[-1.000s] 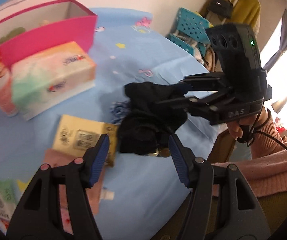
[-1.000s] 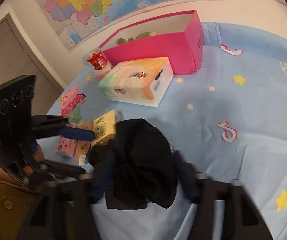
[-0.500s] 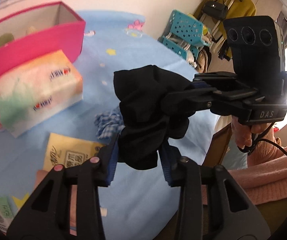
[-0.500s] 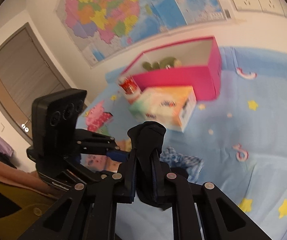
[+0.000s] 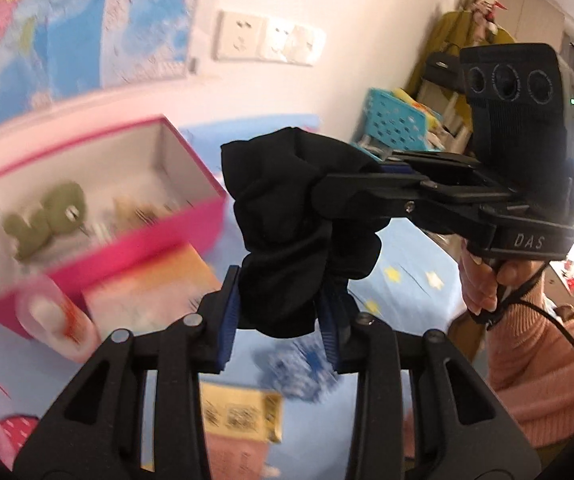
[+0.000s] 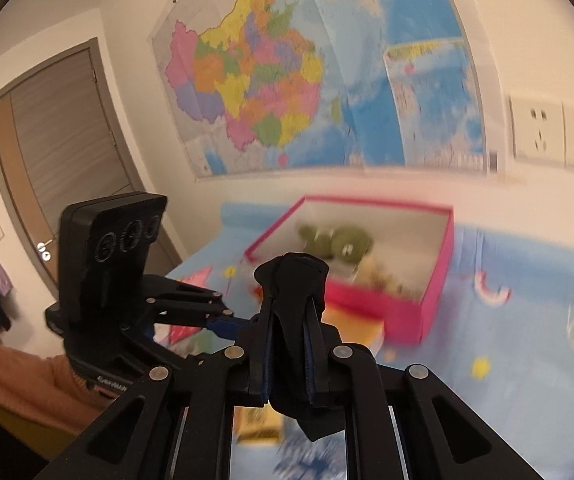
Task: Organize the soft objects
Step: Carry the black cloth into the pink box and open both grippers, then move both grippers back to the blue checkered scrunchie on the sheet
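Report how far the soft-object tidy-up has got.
Done: a green plush already lies in the pink box. In hand: both the left gripper and right gripper are shut on the black cloth, held above the table. Left: the blue checked cloth on the table.

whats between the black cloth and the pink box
Nothing solid: the black cloth, clamped by both tools, hangs in the air in front of the pink box, seen in the left wrist view.
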Action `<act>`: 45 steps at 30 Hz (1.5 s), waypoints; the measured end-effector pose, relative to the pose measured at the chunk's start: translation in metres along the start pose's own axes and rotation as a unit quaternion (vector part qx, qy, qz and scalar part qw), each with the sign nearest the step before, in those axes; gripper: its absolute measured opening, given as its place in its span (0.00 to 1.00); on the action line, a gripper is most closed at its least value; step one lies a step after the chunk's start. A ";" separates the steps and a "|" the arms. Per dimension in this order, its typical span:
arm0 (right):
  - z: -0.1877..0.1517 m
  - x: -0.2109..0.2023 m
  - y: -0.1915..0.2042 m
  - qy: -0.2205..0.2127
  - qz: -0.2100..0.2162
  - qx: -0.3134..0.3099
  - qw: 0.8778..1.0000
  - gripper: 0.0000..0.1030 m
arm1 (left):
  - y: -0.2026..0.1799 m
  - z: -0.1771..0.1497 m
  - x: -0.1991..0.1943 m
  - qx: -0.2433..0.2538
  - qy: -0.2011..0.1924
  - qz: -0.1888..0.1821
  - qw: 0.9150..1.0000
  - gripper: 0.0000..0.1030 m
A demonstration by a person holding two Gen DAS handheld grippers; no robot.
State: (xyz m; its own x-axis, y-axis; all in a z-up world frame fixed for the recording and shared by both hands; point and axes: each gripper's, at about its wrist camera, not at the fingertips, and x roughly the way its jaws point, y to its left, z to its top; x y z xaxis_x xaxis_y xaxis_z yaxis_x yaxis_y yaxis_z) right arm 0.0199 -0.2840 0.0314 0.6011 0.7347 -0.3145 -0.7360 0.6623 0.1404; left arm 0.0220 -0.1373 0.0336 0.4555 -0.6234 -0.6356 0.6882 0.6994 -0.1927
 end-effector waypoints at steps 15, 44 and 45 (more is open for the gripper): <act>0.091 0.102 -0.068 -0.008 -0.065 -0.003 0.998 0.11 | 0.092 0.087 0.056 -0.084 0.031 0.100 0.991 0.37; 0.005 0.061 -0.052 0.036 -0.062 0.006 0.997 0.45 | 0.047 0.015 0.013 -0.036 0.008 0.070 0.997 0.56; -0.004 0.056 -0.048 0.038 -0.059 0.006 0.997 0.45 | 0.045 0.010 0.011 -0.037 0.008 0.065 0.997 0.56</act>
State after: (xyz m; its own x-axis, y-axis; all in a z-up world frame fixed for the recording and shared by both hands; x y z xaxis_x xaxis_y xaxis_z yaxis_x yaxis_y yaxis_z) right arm 0.0881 -0.2750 0.0032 0.6579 0.6381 -0.4000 -0.6572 0.7458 0.1086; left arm 0.0636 -0.1169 0.0256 0.5283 -0.5200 -0.6712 0.5805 0.7981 -0.1614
